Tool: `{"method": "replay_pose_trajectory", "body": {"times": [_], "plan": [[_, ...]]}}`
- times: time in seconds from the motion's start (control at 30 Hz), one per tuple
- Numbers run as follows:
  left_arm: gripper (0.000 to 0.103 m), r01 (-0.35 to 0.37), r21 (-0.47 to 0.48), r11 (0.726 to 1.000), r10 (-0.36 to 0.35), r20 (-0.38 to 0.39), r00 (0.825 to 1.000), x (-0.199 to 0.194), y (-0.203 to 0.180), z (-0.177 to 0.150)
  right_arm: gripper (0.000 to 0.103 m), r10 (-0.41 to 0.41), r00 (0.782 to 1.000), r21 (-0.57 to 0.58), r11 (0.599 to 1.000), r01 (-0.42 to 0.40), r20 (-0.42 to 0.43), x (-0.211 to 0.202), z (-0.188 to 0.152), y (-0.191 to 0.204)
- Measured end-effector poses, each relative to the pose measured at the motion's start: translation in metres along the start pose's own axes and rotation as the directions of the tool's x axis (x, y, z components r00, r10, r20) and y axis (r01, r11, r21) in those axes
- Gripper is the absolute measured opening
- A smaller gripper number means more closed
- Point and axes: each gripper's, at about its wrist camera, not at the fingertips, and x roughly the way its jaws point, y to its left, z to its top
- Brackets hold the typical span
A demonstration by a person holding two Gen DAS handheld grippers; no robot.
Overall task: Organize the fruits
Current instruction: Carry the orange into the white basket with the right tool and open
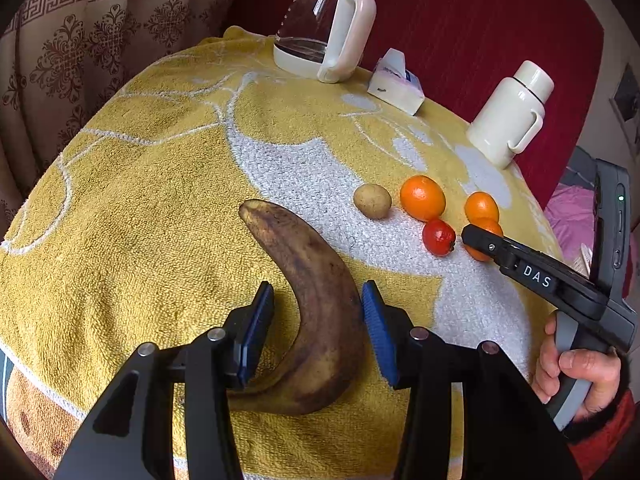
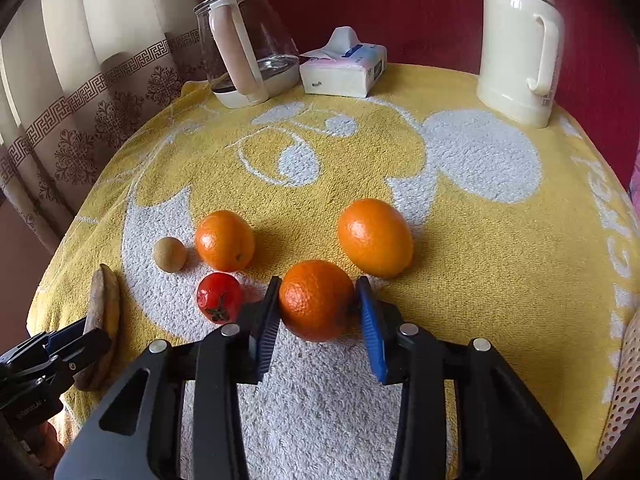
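Observation:
A brown, overripe banana point(image 1: 304, 256) lies on the yellow towel point(image 1: 140, 220), and my left gripper point(image 1: 318, 292) straddles its middle. That gripper is open: a gap shows beside the left pad, while the right pad sits at the peel. In the right wrist view my right gripper point(image 2: 318, 282) is shut on an orange point(image 2: 316, 300), with both blue pads against its sides. Two more oranges point(image 2: 225, 241) point(image 2: 375, 237) rest beyond it. A small red fruit point(image 2: 219, 297) lies just left of the held orange, and a potato point(image 2: 169, 254) farther left.
At the far edge of the round table stand a glass kettle point(image 1: 320, 24), a tissue pack point(image 1: 396, 82) and a white thermos jug point(image 1: 512, 114). A patterned curtain hangs on the left and a red wall behind. A person's hand point(image 1: 576, 372) grips the right tool.

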Motion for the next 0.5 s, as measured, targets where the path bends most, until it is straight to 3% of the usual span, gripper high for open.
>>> {"method": "replay_pose_trajectory", "body": {"times": [0.5], "plan": [[0.043,-0.079,0.034,0.996,0.078,0.004,0.997,0.007,-0.011,0.003,0.038,-0.011,0.991,0.054,0.999,0.004,0.134,-0.07,-0.017,-0.019]]}}
